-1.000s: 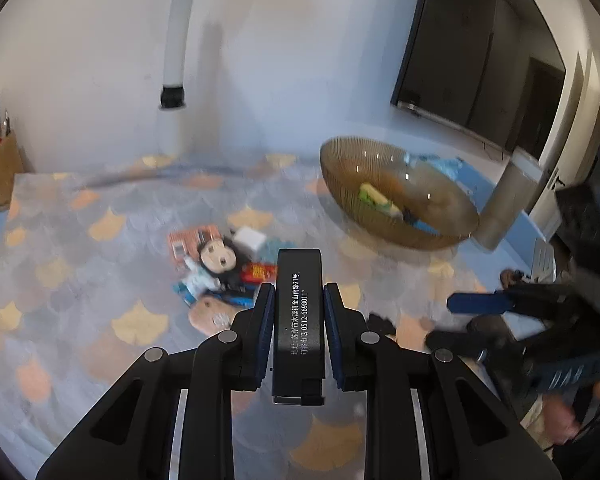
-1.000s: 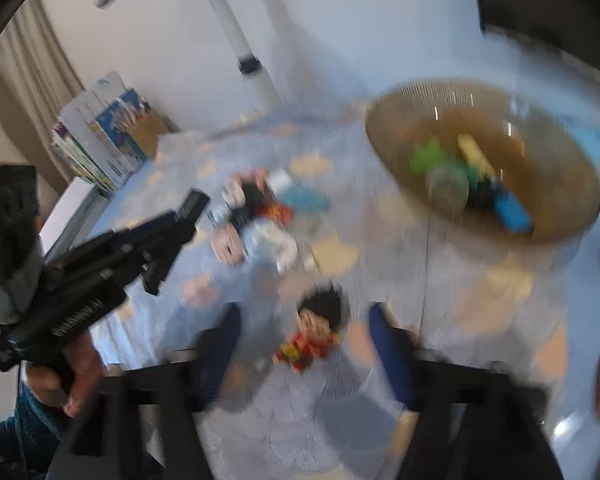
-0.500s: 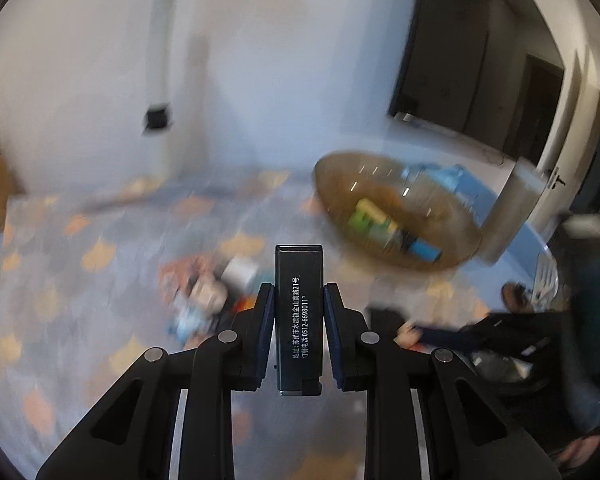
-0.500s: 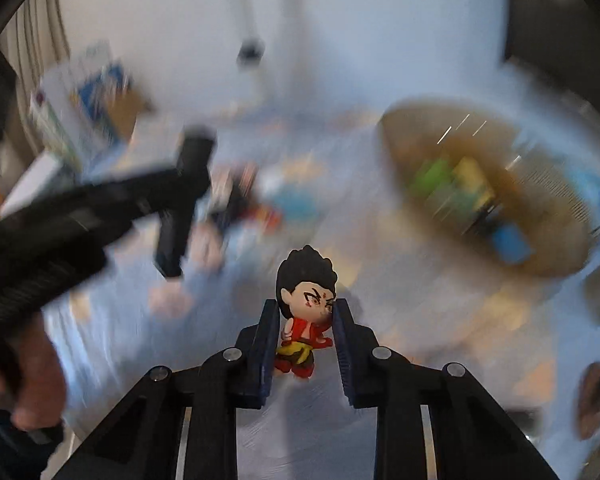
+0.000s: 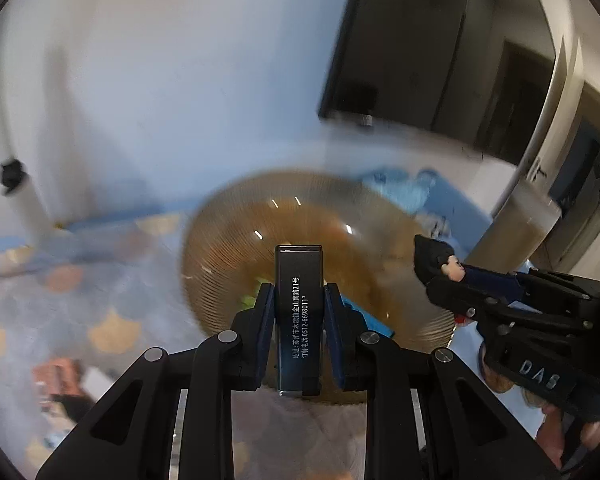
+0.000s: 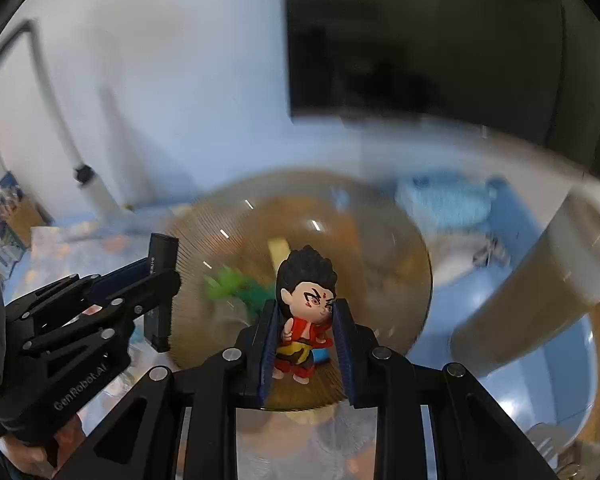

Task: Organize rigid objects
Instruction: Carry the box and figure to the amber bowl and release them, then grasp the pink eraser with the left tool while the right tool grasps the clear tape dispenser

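in the left wrist view the left gripper (image 5: 299, 312) clamped an upright black lighter (image 5: 299, 312) before the amber glass bowl (image 5: 228, 248), while in the right wrist view the right gripper (image 6: 306, 338) pinched a red-clad toy figurine (image 6: 305, 312) over that bowl (image 6: 400, 248).

The left gripper (image 5: 299, 312) is held out level, its two blue-padded fingers (image 5: 265, 320) closed tight against the sides of a slim black rectangular stick with white print (image 5: 299, 308), which stands upright between them. Just to its right, the right gripper (image 6: 306, 330) reaches forward alongside, its pads (image 6: 342, 344) pinching a small black-haired, red-clothed toy figurine (image 6: 305, 304) at the shoulders, feet hanging free.
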Demonstrator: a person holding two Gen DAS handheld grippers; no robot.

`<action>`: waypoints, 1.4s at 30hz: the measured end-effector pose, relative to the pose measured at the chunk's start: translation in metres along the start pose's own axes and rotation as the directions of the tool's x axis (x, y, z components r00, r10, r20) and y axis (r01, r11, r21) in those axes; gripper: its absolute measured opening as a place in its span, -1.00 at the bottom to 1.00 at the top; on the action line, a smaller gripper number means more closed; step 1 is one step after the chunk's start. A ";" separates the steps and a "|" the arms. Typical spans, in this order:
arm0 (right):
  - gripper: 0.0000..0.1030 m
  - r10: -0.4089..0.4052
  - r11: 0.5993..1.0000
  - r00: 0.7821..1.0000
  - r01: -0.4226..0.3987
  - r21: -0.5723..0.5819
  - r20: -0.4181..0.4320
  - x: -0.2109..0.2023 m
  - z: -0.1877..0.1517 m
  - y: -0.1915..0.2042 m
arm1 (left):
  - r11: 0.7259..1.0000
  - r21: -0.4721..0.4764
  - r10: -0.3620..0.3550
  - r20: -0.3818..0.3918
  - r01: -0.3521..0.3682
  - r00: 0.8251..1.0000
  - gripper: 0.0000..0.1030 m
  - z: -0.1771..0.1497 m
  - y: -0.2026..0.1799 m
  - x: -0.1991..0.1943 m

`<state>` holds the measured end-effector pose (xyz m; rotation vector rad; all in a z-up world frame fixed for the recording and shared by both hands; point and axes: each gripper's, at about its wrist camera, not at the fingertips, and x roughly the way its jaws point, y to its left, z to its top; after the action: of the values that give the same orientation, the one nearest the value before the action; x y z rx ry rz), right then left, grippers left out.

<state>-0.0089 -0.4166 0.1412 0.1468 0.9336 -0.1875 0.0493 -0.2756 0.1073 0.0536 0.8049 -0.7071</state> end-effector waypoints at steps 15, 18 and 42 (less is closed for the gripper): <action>0.03 0.169 0.983 0.985 -0.172 0.071 0.044 -0.045 -0.012 0.013 | 0.986 -0.166 0.030 0.146 -0.005 0.989 0.39 -0.007 0.051 -0.104; 0.24 0.231 0.973 0.970 -0.231 -0.016 0.078 -0.068 -0.023 0.059 | 0.980 -0.190 0.090 0.186 -0.054 0.978 0.47 -0.024 0.078 -0.148; 0.70 0.225 0.961 0.974 -0.228 -0.158 -0.035 0.037 -0.140 0.165 | 0.850 -0.150 0.510 -0.006 -0.505 0.860 0.66 -0.172 0.148 -0.127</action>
<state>-0.0599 -0.2304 0.0367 0.1049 0.9371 0.1018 -0.0336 -0.0376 0.0400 0.1168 0.7639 -0.1427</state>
